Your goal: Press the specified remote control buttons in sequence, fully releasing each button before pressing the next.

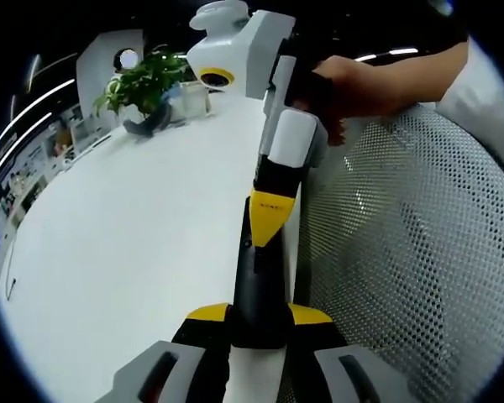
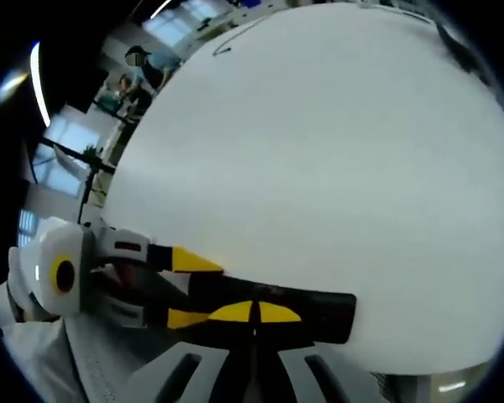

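A black remote control [image 1: 259, 285] runs up from the bottom of the left gripper view, above the right edge of the white table [image 1: 134, 252]. My left gripper [image 1: 260, 315] is shut on its near end, one yellow-tipped jaw on each side. From above, my right gripper [image 1: 269, 225] comes down with its jaws shut, and its yellow point touches the remote's upper face. In the right gripper view the remote [image 2: 319, 309] lies crosswise. My right gripper [image 2: 254, 312] rests on it, and my left gripper [image 2: 189, 290] clamps its left end. The buttons are hidden.
A person's hand [image 1: 353, 84] holds the right gripper. A grey mesh chair [image 1: 403, 252] stands right of the table edge. A potted plant [image 1: 147, 80] sits at the far end. Broad bare tabletop [image 2: 319, 151] spreads beyond the remote.
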A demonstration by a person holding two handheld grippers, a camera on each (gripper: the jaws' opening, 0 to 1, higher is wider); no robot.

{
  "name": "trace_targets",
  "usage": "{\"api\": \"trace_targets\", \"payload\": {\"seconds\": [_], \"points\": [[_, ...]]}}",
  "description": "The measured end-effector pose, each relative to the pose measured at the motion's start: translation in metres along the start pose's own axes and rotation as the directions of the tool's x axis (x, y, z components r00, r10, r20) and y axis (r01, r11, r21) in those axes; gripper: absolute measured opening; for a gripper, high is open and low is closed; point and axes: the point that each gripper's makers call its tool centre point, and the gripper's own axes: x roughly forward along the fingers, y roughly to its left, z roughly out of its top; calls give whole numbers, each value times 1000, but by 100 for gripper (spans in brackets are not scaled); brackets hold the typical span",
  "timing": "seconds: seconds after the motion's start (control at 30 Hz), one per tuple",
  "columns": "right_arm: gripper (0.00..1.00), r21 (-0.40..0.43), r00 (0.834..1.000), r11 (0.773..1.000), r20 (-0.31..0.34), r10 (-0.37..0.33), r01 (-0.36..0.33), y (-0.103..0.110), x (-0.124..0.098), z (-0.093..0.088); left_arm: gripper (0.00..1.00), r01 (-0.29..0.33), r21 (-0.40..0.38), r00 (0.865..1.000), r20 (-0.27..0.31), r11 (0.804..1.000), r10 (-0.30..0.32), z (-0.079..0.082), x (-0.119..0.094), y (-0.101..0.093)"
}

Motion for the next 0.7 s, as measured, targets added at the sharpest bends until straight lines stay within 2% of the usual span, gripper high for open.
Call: {"api": "trace_targets", "payload": {"seconds": [0.2, 0.3, 0.37, 0.6, 0.7], "points": [[0, -2, 1000, 1000, -1, 7, -7, 0, 0, 0, 25, 1, 2, 1000, 9, 1000, -1, 0, 0, 0], [0, 51, 1000, 998, 1, 28, -28, -1, 0, 1, 25, 2, 2, 1000, 12, 1000, -2, 0, 0, 0], [0, 57, 1000, 998, -5, 31, -30, -1, -1, 1, 25, 2, 2, 1000, 14, 1000, -2, 0, 0, 0], [0, 61, 999, 998, -35, 3, -1, -1, -3, -3, 25, 1, 2, 1000, 12, 1000, -1, 0, 0, 0], [0, 68, 1000, 998, -22, 9, -8, 1, -7, -1, 25, 2, 2, 1000, 11, 1000, -2, 0, 0, 0]]}}
